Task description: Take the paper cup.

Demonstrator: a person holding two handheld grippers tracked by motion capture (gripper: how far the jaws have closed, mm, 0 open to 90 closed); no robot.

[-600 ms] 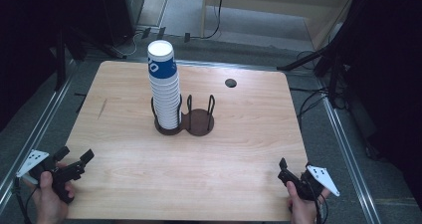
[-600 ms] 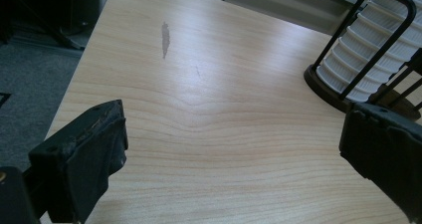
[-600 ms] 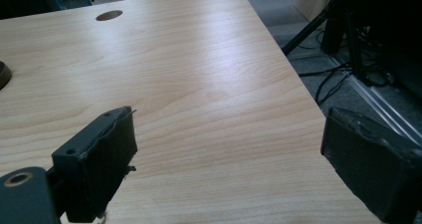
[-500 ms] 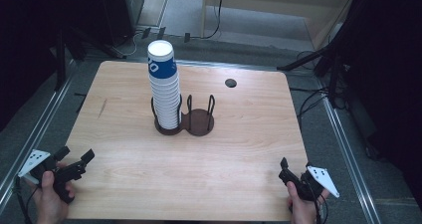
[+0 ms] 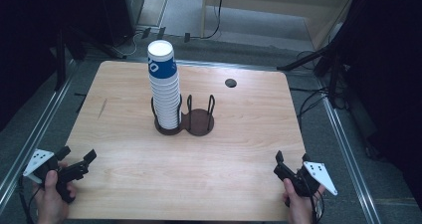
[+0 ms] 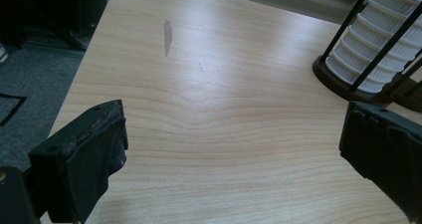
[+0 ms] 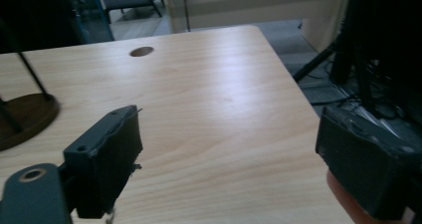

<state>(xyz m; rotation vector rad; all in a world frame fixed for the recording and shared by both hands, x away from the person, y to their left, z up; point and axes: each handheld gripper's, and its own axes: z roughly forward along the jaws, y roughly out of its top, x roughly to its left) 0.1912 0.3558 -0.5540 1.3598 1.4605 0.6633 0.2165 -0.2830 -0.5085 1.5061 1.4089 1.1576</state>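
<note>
The stack of paper cups (image 5: 164, 92) stood upright in the left ring of a dark double holder (image 5: 185, 122) near the middle of the table (image 5: 239, 149), its wire posts keeping the tall column from toppling. The right ring was vacant. Both claws waited at the near corners, well apart from the cups: the left claw (image 5: 77, 159) gaped empty, and the right claw (image 5: 291, 159) stood open too, nothing between its jaws.

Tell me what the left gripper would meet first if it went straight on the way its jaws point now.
Probably nothing soon: ahead of the open left gripper lies bare table. The cup stack in its holder stands off to the right of that line, though depth is hard to judge.
</note>
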